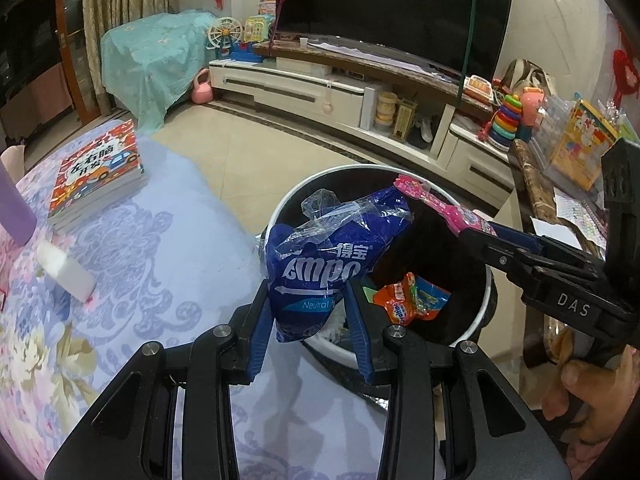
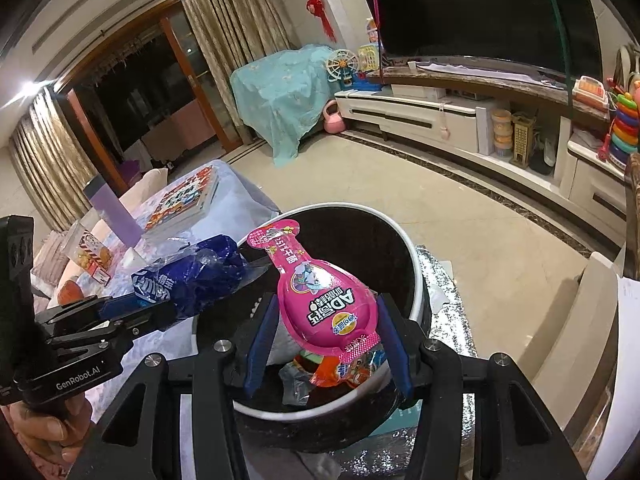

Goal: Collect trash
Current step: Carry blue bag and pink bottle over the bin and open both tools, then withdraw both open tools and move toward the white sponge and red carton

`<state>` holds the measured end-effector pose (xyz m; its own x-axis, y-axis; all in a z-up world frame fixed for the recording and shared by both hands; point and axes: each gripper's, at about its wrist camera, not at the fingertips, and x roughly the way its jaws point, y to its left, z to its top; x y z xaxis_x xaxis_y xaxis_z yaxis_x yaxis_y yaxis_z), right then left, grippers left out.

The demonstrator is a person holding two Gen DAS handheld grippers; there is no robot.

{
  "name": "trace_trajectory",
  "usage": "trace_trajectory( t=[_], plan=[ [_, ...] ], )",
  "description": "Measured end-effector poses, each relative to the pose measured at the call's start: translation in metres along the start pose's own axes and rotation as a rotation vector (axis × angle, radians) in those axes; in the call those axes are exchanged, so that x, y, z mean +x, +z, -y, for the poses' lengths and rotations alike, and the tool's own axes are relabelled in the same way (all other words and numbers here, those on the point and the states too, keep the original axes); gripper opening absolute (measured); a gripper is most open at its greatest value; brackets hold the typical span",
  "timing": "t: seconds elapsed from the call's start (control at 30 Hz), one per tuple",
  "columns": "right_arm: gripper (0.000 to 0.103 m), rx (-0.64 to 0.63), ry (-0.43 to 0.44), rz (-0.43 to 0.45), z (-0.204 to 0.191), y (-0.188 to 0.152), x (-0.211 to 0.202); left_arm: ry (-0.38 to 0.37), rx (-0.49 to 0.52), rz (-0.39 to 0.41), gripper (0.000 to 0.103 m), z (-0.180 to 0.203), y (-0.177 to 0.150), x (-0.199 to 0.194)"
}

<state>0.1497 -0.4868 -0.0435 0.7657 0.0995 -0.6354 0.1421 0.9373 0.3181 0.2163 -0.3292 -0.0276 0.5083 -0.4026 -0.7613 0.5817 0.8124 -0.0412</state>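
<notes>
Left wrist: left gripper [image 1: 310,312] is clamping the blue wrapper [image 1: 324,264], holding it over the bin [image 1: 486,300] for dropping.
Right wrist: right gripper [image 2: 328,340] is pinching the pink pack [image 2: 320,300] above the bin opening, likewise awaiting release.

Bin [image 1: 280,208] floor largely covered by blue tissue wrapper [image 1: 320,268]; orange packet [image 1: 404,300] only partly seen behind it. Pink packet [image 2: 320,300] hides the bin's near inner wall in right wrist view. Hand [image 1: 592,400] cut off at frame edge. Purple container [image 1: 12,204] cropped at left edge. Book [image 1: 96,168] small print unreadable.
</notes>
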Motion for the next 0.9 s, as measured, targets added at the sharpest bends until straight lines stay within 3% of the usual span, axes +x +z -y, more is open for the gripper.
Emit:
trace_trajectory(
  t=[0.4,0.47,0.57,0.63,0.7,0.83,0.9],
  plan=[
    [0.051,-0.007,-0.007,-0.014,0.003,0.005,0.007,0.005,0.001,-0.019,0.036,0.004,0.003,0.013],
    [0.052,-0.008,-0.004,-0.018,0.005,0.006,0.008,0.008,0.002,-0.022,0.039,0.005,0.004,0.013],
    [0.053,-0.013,-0.005,-0.023,0.003,0.007,0.010,-0.005,-0.006,-0.030,0.054,0.004,0.003,0.013],
    [0.058,0.003,0.006,-0.024,0.005,0.006,0.009,-0.001,-0.012,-0.028,0.072,0.003,0.001,0.012],
    [0.071,0.006,0.000,-0.016,0.005,0.006,0.007,0.002,-0.027,-0.020,0.073,-0.001,-0.002,0.008],
    [0.075,0.025,0.006,0.004,0.006,0.005,0.001,0.013,-0.052,-0.015,0.073,-0.013,-0.014,0.000],
    [0.084,0.034,0.012,0.015,0.006,0.003,-0.004,0.010,-0.075,-0.013,0.073,-0.019,-0.020,-0.004]
  ],
)
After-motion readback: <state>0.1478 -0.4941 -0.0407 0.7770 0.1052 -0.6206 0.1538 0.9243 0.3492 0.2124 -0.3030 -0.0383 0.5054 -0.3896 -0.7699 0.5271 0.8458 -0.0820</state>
